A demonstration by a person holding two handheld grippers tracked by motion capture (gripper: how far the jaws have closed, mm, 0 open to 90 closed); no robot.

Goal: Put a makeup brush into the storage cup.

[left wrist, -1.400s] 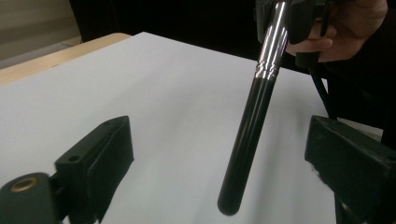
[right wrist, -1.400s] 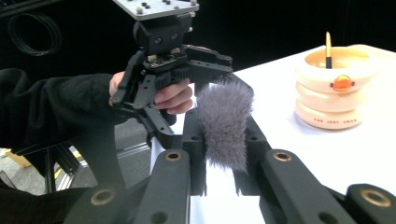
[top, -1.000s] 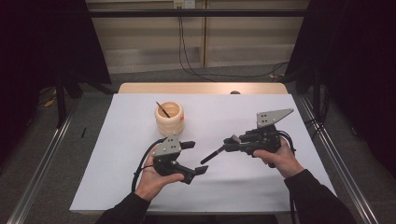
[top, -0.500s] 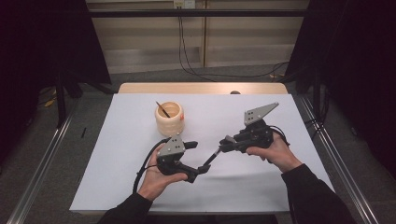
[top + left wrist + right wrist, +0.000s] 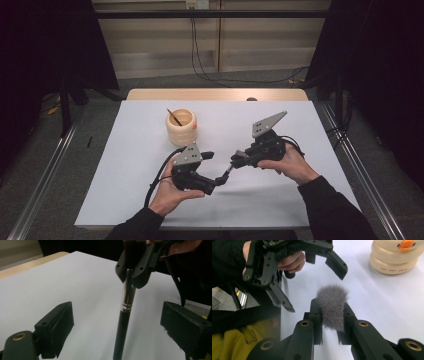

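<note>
A black makeup brush with a silver ferrule hangs in the air over the white table. My right gripper is shut on its head end, and the grey bristles bulge out between the jaws. In the high view the right gripper points left and down at my left gripper. The left gripper is open, its fingers wide on both sides of the brush handle without touching it. The brush bridges the two grippers.
A cream ribbed holder with a thin dark stick in it stands on the white sheet behind the left gripper; it also appears as the holder at the upper right. Metal rails run along both table sides.
My right gripper has moved left and down with the brush, bringing the handle between the open left jaws. The left gripper has shifted slightly right.
</note>
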